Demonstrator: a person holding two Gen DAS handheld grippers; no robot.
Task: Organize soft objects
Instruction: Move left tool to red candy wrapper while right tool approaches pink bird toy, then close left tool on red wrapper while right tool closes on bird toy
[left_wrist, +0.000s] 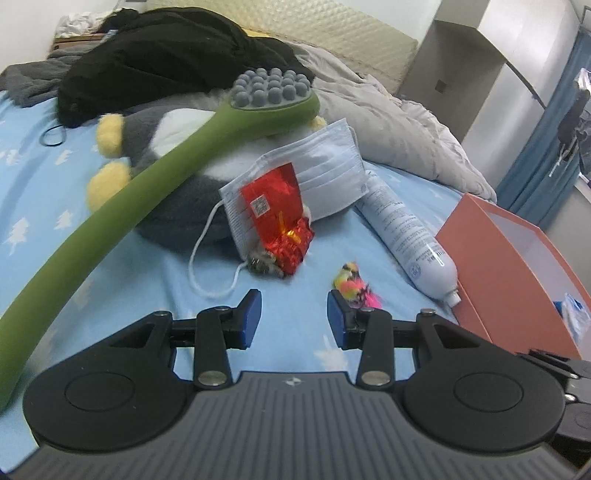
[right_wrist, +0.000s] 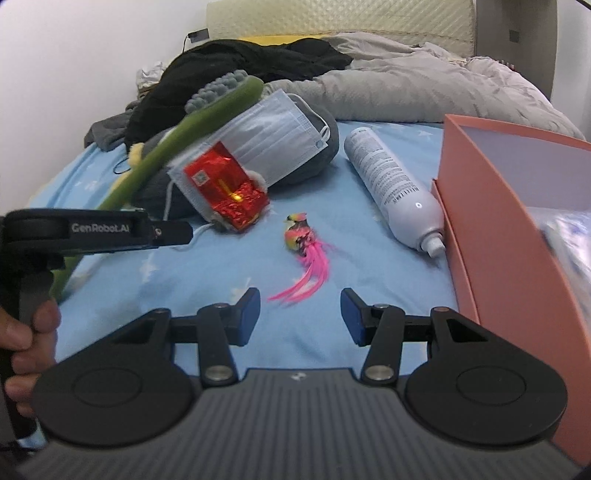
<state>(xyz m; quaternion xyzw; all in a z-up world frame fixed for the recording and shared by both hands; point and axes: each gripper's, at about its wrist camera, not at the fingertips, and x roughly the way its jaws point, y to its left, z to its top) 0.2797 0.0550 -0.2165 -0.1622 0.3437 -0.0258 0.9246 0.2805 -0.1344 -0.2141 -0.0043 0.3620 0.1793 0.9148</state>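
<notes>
- The left gripper (left_wrist: 294, 314) hangs over the blue bed sheet (left_wrist: 48, 206) with its 2 blue pads part way apart and nothing between them.
- The right gripper (right_wrist: 300, 315) sits the same way: jaws at a middling gap, empty, just above the sheet.
- In the right wrist view a hand (right_wrist: 27, 343) grips the black handle of the left gripper at the left edge.
- A small toy bird (right_wrist: 298, 236) with pink tail feathers lies on the sheet just ahead of both grippers; in the left wrist view it lies just beyond the right-hand pad.
- A grey and white plush penguin (left_wrist: 173, 206) with yellow feet lies further back on the bed.
- A long green massage stick (left_wrist: 155, 170) with grey knobs on its head leans across the penguin.
- A light blue face mask (left_wrist: 325, 173) lies against the penguin, and a red foil packet (left_wrist: 275, 218) rests against the mask's lower part.
- A white spray can (right_wrist: 395, 188) lies on its side between the bird and an orange box (right_wrist: 491, 229), its nozzle close to the box wall.
- The box stands open at the right; blurred pale blue things lie inside.
- A black garment (left_wrist: 155, 55) and a grey duvet (right_wrist: 424, 85) are heaped at the head of the bed.
</notes>
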